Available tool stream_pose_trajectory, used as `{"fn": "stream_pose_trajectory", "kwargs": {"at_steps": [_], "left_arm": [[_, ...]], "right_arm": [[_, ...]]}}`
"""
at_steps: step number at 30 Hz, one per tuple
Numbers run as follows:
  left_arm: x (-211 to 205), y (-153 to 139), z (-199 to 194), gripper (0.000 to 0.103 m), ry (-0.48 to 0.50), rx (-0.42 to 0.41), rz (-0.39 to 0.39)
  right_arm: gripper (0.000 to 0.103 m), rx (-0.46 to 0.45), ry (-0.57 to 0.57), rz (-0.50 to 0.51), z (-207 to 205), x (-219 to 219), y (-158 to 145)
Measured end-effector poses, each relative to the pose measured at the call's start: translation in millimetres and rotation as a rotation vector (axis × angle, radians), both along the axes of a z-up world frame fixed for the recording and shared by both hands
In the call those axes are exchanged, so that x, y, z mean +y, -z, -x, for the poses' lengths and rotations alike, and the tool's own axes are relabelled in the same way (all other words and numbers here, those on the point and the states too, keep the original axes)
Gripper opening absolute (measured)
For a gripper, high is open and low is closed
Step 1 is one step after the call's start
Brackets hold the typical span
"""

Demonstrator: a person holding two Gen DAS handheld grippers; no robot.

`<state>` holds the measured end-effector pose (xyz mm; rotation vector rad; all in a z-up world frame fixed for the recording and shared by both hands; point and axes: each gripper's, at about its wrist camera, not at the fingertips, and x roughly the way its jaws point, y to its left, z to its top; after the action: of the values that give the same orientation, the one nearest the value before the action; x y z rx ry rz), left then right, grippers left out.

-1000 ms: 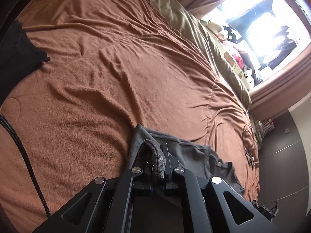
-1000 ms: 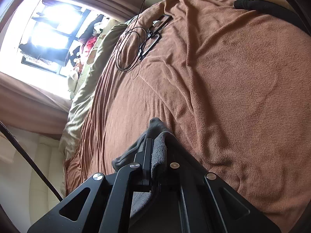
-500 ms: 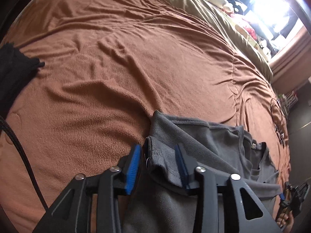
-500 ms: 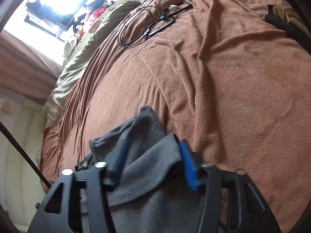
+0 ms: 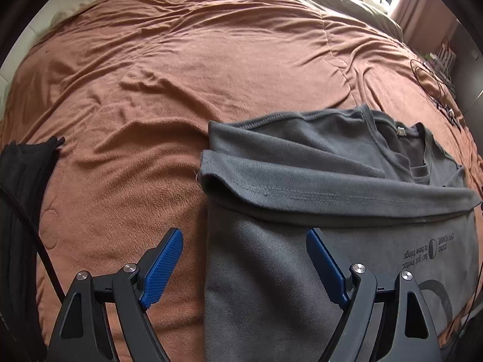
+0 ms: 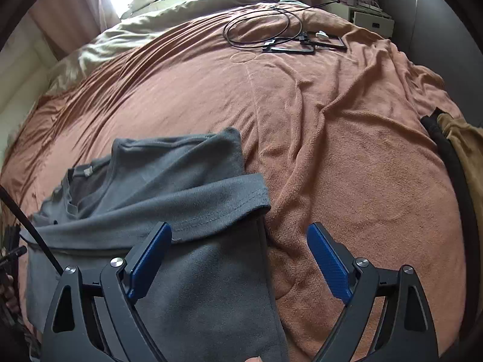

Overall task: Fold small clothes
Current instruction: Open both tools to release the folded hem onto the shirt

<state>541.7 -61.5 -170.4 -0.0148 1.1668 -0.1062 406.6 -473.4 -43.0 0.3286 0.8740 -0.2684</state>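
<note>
A grey T-shirt (image 5: 332,199) lies on the brown blanket (image 5: 181,75), its hem folded up over the body towards the collar. In the right wrist view the same grey T-shirt (image 6: 169,190) shows its right edge and folded hem. My left gripper (image 5: 244,241) hovers over the shirt's left edge, jaws still opening, blue pads apart and pressing on nothing. My right gripper (image 6: 238,235) hangs over the shirt's right edge, jaws also opening, touching no cloth.
A black garment (image 5: 21,187) lies at the blanket's left edge. A black cable coil (image 6: 259,30) and flat black frames (image 6: 305,45) rest at the far side. An olive duvet (image 6: 169,15) lies towards the window. A tan cloth with a black hose (image 6: 452,163) sits at the right.
Both grippers let go of the shirt's hem corners and their jaws spread wide. The hem dropped onto the shirt's body. Both views rolled to level and drew back a little.
</note>
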Motion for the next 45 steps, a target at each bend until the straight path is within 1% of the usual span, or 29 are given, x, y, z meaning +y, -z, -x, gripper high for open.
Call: {"fn": "stream_pose_trajectory", "kwargs": {"at_steps": [2, 6, 9, 12, 15, 18, 20, 22, 26, 30, 35, 40, 41, 43, 45], "left_arm": [[-2.1, 5.4, 0.1, 0.085, -0.001, 0.014, -0.012], [-4.3, 11.6, 0.5, 0.085, -0.001, 0.032, -0.019], [-8.5, 13.5, 3.1, 0.085, 0.019, 0.047, -0.046], [-12.0, 13.6, 4.8, 0.085, 0.033, 0.051, -0.088], [-14.7, 17.7, 0.9, 0.085, 0.05, 0.059, -0.1], [-18.2, 29.0, -6.7, 0.085, 0.059, 0.061, -0.133], [-16.5, 32.6, -11.4, 0.087, 0.044, 0.061, -0.112], [-16.3, 32.0, -16.9, 0.087, 0.048, 0.053, -0.103], [-15.9, 32.8, -32.5, 0.089, 0.073, 0.032, -0.109], [-11.9, 32.7, -49.9, 0.089, 0.049, 0.01, -0.085], [-11.5, 29.7, -68.8, 0.089, 0.04, -0.017, -0.081], [-6.8, 23.6, -91.6, 0.089, -0.005, -0.041, -0.069], [-6.1, 22.4, -95.6, 0.089, -0.01, -0.046, -0.067], [-4.8, 18.1, -100.9, 0.083, -0.027, -0.064, -0.066], [-1.5, 11.5, -103.1, 0.08, -0.044, -0.076, -0.024]], "right_arm": [[0.091, 0.028, -0.033, 0.016, -4.9, 8.1, 0.3], [0.091, 0.042, -0.092, 0.034, -14.1, 20.5, -8.4], [0.091, 0.085, -0.134, 0.094, -19.4, 30.1, -4.5], [0.091, 0.126, -0.176, 0.12, -22.3, 40.0, 1.7], [0.091, 0.156, -0.199, 0.168, -29.2, 47.3, 8.4], [0.091, 0.178, -0.154, 0.173, -41.4, 42.3, 17.6], [0.091, 0.197, -0.114, 0.172, -48.4, 39.5, 24.0], [0.091, 0.184, -0.086, 0.173, -54.8, 39.8, 23.0], [0.091, 0.18, -0.068, 0.171, -68.8, 37.3, 26.9], [0.091, 0.169, -0.047, 0.152, -85.9, 28.3, 28.9], [0.091, 0.127, 0.024, 0.133, -105.9, 18.5, 29.7], [0.091, 0.107, 0.03, 0.128, -124.0, 13.7, 27.3], [0.091, 0.111, 0.027, 0.13, -127.4, 13.5, 28.4], [0.091, 0.113, 0.021, 0.141, -135.2, 10.8, 27.4], [0.091, 0.096, 0.019, 0.144, -137.4, 7.9, 21.3]]}}
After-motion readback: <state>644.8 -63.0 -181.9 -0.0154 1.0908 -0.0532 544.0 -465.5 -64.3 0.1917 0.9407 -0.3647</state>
